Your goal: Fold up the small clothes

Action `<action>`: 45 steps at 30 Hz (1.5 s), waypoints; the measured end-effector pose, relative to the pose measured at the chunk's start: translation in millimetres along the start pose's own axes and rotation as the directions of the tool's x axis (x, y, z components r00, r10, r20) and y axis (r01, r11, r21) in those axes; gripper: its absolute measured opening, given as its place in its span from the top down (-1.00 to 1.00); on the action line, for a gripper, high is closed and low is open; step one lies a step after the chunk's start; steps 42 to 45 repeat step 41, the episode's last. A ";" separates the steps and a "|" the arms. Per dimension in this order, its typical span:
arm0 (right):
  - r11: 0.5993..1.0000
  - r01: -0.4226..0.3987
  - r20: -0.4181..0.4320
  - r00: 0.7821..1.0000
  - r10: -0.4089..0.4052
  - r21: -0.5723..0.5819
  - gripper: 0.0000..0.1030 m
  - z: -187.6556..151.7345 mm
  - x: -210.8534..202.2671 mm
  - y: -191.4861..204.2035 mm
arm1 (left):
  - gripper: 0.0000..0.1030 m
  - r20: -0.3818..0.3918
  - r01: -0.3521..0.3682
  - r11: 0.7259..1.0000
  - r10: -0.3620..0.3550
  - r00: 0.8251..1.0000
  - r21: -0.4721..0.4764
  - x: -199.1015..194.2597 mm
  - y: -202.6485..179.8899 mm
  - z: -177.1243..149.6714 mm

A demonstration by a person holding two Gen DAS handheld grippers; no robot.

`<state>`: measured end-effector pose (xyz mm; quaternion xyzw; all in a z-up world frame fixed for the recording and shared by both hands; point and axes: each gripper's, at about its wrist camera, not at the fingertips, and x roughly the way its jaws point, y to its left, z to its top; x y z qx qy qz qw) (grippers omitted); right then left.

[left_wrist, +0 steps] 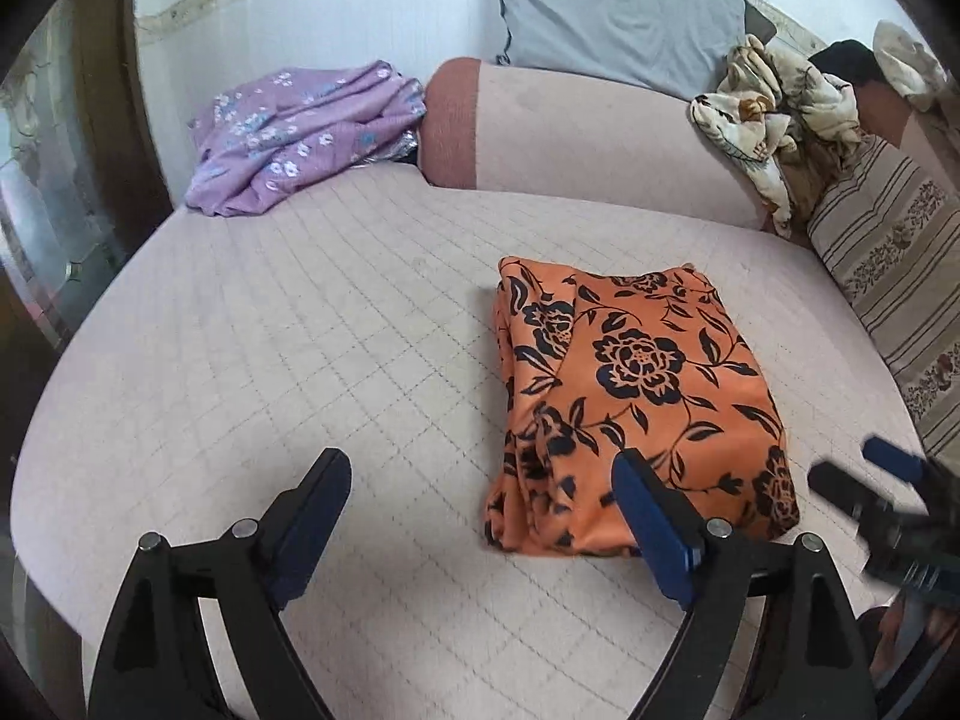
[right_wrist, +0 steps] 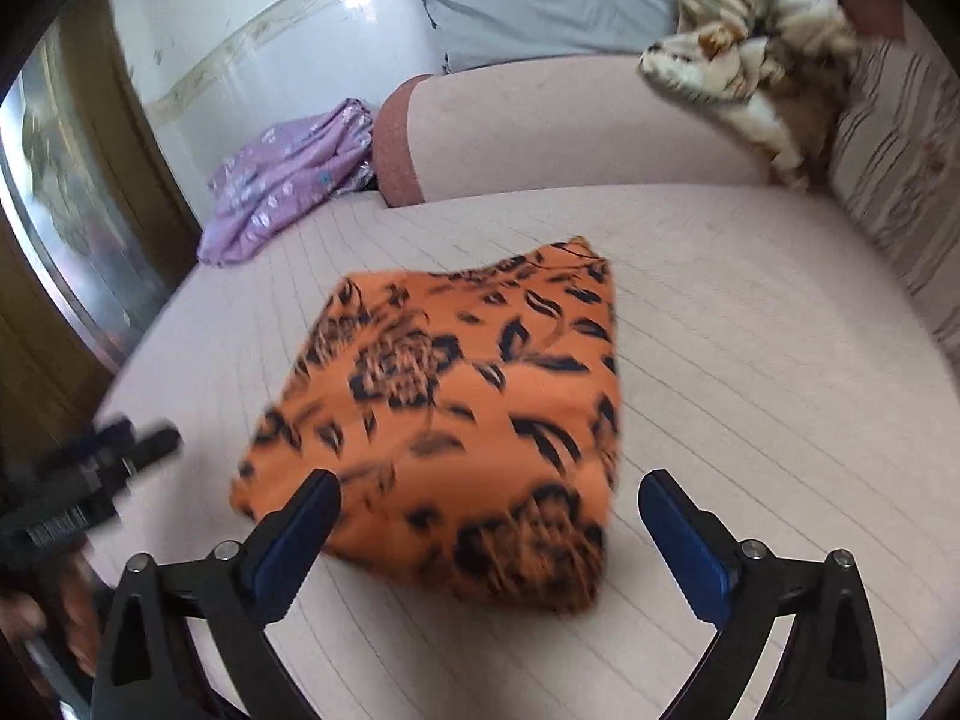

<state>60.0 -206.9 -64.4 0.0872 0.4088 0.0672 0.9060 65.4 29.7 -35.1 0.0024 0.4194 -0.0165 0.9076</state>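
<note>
An orange cloth with black flowers [left_wrist: 636, 396] lies folded into a compact rectangle on the pale quilted bed [left_wrist: 300, 360]. My left gripper [left_wrist: 480, 468] hovers open just left of the cloth's near end, with only bare mattress between its blue pads; its right finger [left_wrist: 648, 516] overlaps the cloth's near corner in the picture. In the right wrist view, the same cloth [right_wrist: 468, 408] sits ahead, blurred. My right gripper [right_wrist: 487, 483] stands wide open over the cloth's near edge, its pads not pressing on it. Each gripper shows at the other view's edge: right gripper [left_wrist: 870, 480], left gripper [right_wrist: 132, 444].
A crumpled purple floral garment [left_wrist: 300, 132] lies at the back left by the wall. A pink bolster [left_wrist: 570, 138], a grey pillow [left_wrist: 618, 12], a tiger-print blanket [left_wrist: 774, 120] and a striped cushion [left_wrist: 888, 276] line the back and right. A dark wooden frame [left_wrist: 102, 90] stands left.
</note>
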 end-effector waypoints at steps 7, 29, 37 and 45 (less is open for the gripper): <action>0.988 0.140 0.012 0.990 -0.139 -0.062 -0.96 -34.3 -29.4 9.6 | -0.73 0.001 0.003 1.000 -0.003 1.000 -0.002 -23.0 -9.7 -11.6; 0.970 0.198 0.072 0.979 -0.190 -0.140 -0.96 -19.2 -44.2 27.3 | -0.82 0.054 -0.059 0.997 0.057 0.997 0.044 -37.4 -26.1 -9.7; 0.968 0.202 0.064 0.979 -0.195 -0.147 -0.96 -17.4 -39.1 25.9 | -0.82 0.039 -0.046 0.998 0.044 0.998 0.044 -27.8 -27.0 -7.5; 0.969 0.197 0.059 0.980 -0.190 -0.149 -0.96 -13.4 -34.3 25.9 | -0.82 0.060 -0.052 0.997 0.049 0.997 0.060 -26.6 -32.1 -3.4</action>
